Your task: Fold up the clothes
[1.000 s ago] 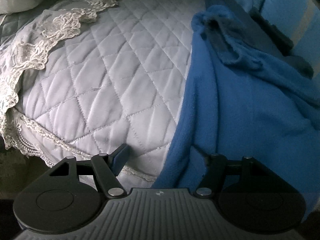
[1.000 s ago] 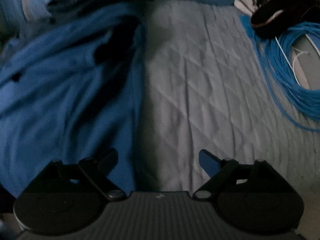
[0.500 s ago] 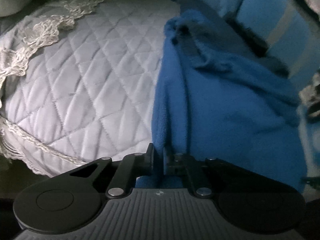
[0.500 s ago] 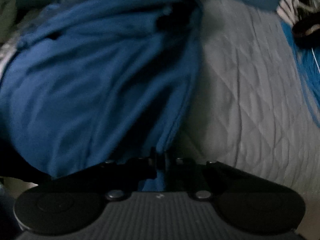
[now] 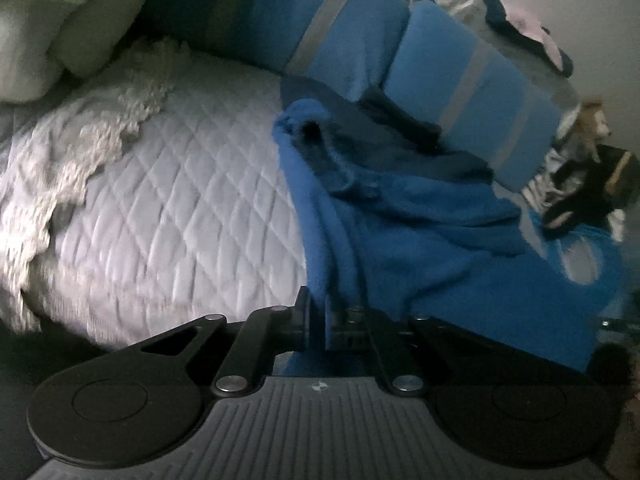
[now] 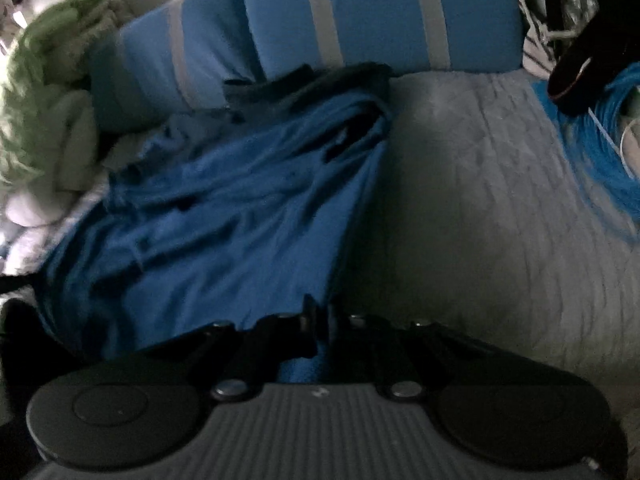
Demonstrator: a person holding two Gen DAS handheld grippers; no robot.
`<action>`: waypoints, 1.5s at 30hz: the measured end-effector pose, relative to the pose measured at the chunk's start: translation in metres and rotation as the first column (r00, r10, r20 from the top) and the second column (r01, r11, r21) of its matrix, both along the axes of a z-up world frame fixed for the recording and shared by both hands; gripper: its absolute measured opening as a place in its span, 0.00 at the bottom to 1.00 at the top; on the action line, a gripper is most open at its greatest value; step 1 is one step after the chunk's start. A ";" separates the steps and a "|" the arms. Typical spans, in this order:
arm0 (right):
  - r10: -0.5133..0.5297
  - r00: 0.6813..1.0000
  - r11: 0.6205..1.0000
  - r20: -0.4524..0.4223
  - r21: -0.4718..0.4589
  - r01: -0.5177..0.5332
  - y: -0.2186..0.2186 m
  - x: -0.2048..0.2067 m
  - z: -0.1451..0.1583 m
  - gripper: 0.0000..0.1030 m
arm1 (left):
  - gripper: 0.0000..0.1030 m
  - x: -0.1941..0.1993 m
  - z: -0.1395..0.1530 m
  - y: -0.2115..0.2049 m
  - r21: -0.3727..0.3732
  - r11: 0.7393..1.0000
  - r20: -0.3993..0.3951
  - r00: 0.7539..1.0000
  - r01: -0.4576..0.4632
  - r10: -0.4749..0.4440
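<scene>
Both still clamped on blue fleece (image 5: 420, 240): left gripper (image 5: 319, 316), right gripper (image 6: 320, 320). Fabric lifted since; striped cushions (image 5: 360, 40) entered upper frame.

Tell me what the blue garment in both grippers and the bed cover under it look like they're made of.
Blue garment: probably fleece or a brushed knit; its surface is matte and fuzzy, and it drapes in thick soft folds from the left gripper and the right gripper. Bed cover: quilted woven fabric with a faint sheen, stitched in diamonds, with a lace trim at the edge.
</scene>
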State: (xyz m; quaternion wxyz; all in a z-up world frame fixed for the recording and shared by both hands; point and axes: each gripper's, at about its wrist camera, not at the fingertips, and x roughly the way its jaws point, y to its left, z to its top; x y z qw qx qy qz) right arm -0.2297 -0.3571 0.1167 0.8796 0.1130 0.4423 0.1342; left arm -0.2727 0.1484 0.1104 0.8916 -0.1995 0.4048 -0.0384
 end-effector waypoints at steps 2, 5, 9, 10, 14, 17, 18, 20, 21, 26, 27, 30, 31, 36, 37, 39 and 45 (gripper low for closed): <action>0.002 1.000 0.999 0.003 0.033 -0.002 -0.002 -0.011 0.009 0.04 | 0.06 -0.005 0.006 0.004 -0.025 1.000 0.007 1.000 0.005 -0.004; -0.006 0.999 0.996 0.033 0.094 0.003 -0.007 -0.004 0.022 0.04 | 0.06 0.009 0.010 0.017 -0.062 0.998 0.044 0.999 -0.003 0.006; -0.021 0.993 0.993 0.118 0.115 0.007 -0.004 0.043 0.027 0.04 | 0.06 0.061 0.011 0.031 -0.093 0.995 0.122 0.991 -0.035 0.047; -0.029 0.990 0.992 0.136 0.122 0.012 -0.002 0.059 0.025 0.04 | 0.06 0.078 0.010 0.037 -0.107 0.993 0.135 0.989 -0.047 0.061; -0.099 0.980 0.984 0.173 0.164 0.071 0.004 0.132 0.012 0.04 | 0.06 0.146 0.002 0.051 -0.146 0.983 0.165 0.977 -0.113 0.137; -0.166 0.970 0.976 0.178 0.172 0.136 0.008 0.179 -0.010 0.05 | 0.06 0.192 -0.014 0.055 -0.157 0.975 0.173 0.967 -0.159 0.185; -0.179 0.967 0.974 0.180 0.169 0.149 0.009 0.190 -0.018 0.05 | 0.06 0.205 -0.021 0.055 -0.147 0.974 0.174 0.965 -0.174 0.198; -0.202 0.960 0.974 0.193 0.140 0.176 0.013 0.210 -0.036 0.05 | 0.07 0.226 -0.036 0.053 -0.123 0.972 0.183 0.958 -0.199 0.219; -0.209 0.960 0.976 0.187 0.099 0.194 0.018 0.217 -0.042 0.05 | 0.07 0.232 -0.044 0.054 -0.119 0.971 0.187 0.956 -0.208 0.228; -0.136 0.966 0.960 0.221 -0.210 0.183 0.053 0.230 -0.059 0.07 | 0.08 0.245 -0.075 0.058 -0.099 0.968 0.141 0.960 -0.230 0.243; -0.123 0.968 0.953 0.220 -0.247 0.177 0.059 0.232 -0.061 0.07 | 0.08 0.246 -0.075 0.057 -0.079 0.973 0.147 0.962 -0.218 0.228; -0.094 0.970 0.936 0.225 -0.312 0.163 0.071 0.235 -0.063 0.07 | 0.08 0.249 -0.072 0.052 -0.046 0.977 0.153 0.965 -0.209 0.213; -0.089 0.970 0.932 0.226 -0.326 0.161 0.073 0.236 -0.064 0.07 | 0.07 0.250 -0.071 0.051 -0.037 0.977 0.155 0.965 -0.209 0.212; -0.078 0.973 0.922 0.216 -0.356 0.153 0.077 0.240 -0.065 0.08 | 0.08 0.250 -0.073 0.051 -0.037 0.978 0.154 0.966 -0.205 0.208; -0.078 0.973 0.921 0.215 -0.358 0.153 0.077 0.240 -0.065 0.08 | 0.08 0.250 -0.073 0.052 -0.043 0.978 0.153 0.966 -0.205 0.210; -0.077 0.974 0.918 0.215 -0.365 0.153 0.080 0.237 -0.063 0.08 | 0.08 0.252 -0.074 0.053 -0.047 0.977 0.152 0.966 -0.206 0.210; -0.071 0.973 0.912 0.218 -0.382 0.152 0.084 0.235 -0.063 0.13 | 0.08 0.252 -0.074 0.055 -0.047 0.977 0.152 0.965 -0.208 0.212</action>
